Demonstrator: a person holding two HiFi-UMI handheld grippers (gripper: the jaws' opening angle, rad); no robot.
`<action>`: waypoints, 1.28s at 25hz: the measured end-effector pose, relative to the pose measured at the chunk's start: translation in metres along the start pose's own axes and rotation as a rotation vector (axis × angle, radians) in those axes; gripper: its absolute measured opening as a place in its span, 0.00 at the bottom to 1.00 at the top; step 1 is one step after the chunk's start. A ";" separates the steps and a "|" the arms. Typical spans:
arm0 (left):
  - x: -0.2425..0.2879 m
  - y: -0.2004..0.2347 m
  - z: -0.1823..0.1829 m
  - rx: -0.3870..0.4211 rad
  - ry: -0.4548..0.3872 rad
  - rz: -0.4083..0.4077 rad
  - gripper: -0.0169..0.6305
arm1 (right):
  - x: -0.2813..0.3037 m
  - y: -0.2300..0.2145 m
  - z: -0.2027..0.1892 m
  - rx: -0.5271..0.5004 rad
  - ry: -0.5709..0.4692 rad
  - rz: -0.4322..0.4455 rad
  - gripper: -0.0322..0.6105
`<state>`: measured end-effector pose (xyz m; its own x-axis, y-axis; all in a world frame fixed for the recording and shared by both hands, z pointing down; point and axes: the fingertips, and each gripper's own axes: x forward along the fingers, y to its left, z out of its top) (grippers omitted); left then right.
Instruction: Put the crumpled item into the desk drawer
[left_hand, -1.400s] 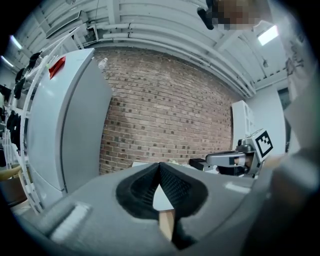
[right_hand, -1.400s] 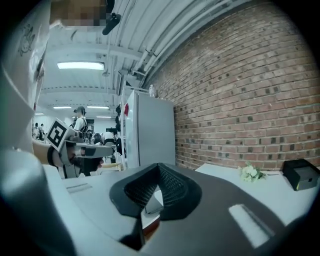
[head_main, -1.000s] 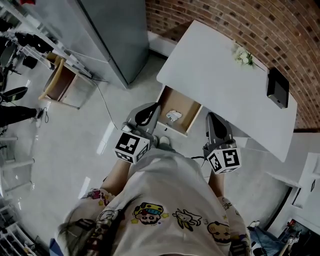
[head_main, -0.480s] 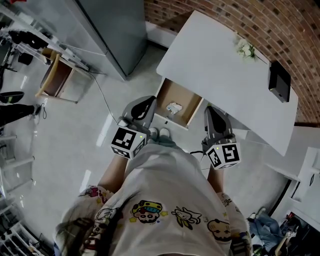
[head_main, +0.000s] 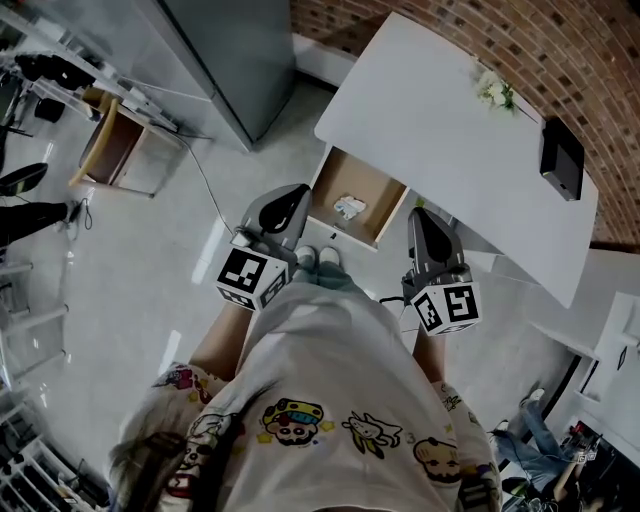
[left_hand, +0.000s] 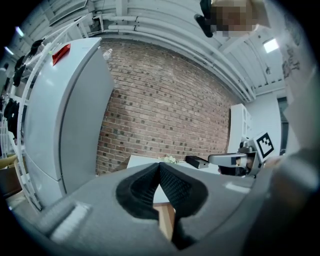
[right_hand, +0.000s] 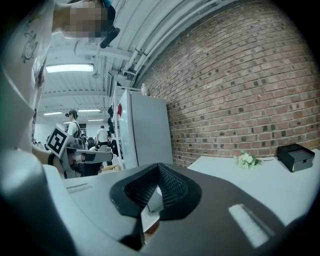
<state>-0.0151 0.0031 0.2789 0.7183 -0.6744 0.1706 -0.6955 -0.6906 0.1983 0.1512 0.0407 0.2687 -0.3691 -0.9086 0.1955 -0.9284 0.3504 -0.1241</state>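
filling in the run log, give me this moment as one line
crumpled white item: lying in open wooden desk drawer | left gripper: shut, empty | right gripper: shut, empty | both: held short of drawer

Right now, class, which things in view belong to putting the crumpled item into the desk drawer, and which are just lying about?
Belong to the job: crumpled item, lying in the open drawer; desk; left gripper and right gripper, both shut, empty.

Lying about: flowers and black box on the desk; wooden shelf unit.
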 end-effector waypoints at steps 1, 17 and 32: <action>-0.001 0.000 -0.001 0.001 -0.003 -0.002 0.03 | 0.000 0.001 0.000 -0.002 0.003 0.003 0.06; -0.006 -0.014 -0.003 0.051 -0.001 -0.052 0.02 | -0.011 0.004 -0.010 -0.008 0.027 0.015 0.06; 0.002 -0.020 -0.004 0.082 0.016 -0.083 0.02 | -0.007 0.004 -0.010 -0.017 0.023 0.030 0.06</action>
<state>0.0000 0.0165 0.2790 0.7734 -0.6100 0.1728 -0.6319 -0.7636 0.1327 0.1499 0.0505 0.2762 -0.3977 -0.8922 0.2139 -0.9173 0.3816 -0.1137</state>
